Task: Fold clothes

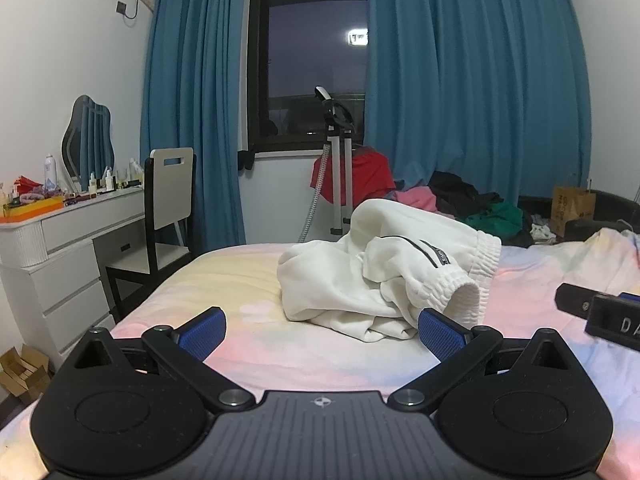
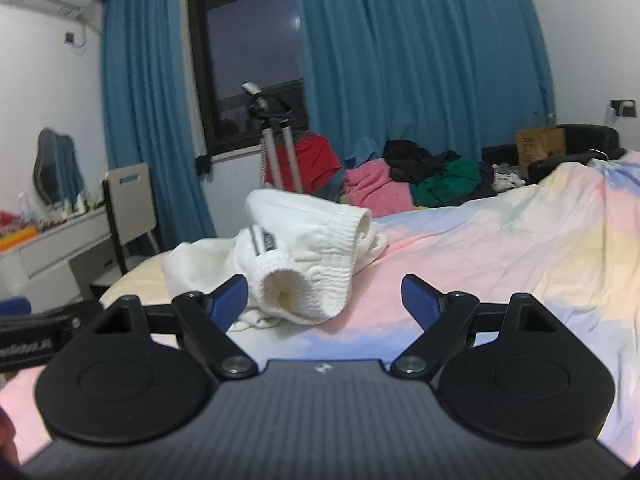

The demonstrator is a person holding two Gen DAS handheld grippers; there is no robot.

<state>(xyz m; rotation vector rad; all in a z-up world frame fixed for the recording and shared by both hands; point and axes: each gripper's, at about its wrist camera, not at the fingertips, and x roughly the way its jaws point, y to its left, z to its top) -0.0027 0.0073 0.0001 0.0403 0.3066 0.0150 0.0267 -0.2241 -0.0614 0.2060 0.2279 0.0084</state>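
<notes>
A crumpled white garment (image 1: 372, 276) with ribbed cuffs and a black stripe lies in a heap on the pastel bed sheet (image 1: 224, 280). My left gripper (image 1: 320, 330) is open and empty, low over the sheet just in front of the heap. In the right wrist view the same garment (image 2: 296, 256) lies ahead and left, its cuff opening facing me. My right gripper (image 2: 325, 302) is open and empty; its left finger is close to the cuff. The right gripper's body also shows in the left wrist view (image 1: 600, 312).
A pile of coloured clothes (image 1: 464, 200) lies at the bed's far side under blue curtains (image 1: 472, 80). A garment steamer stand (image 1: 338, 160), a chair (image 1: 168, 200) and a white dresser (image 1: 60, 248) with bottles stand on the left. A paper bag (image 1: 572, 208) is at the right.
</notes>
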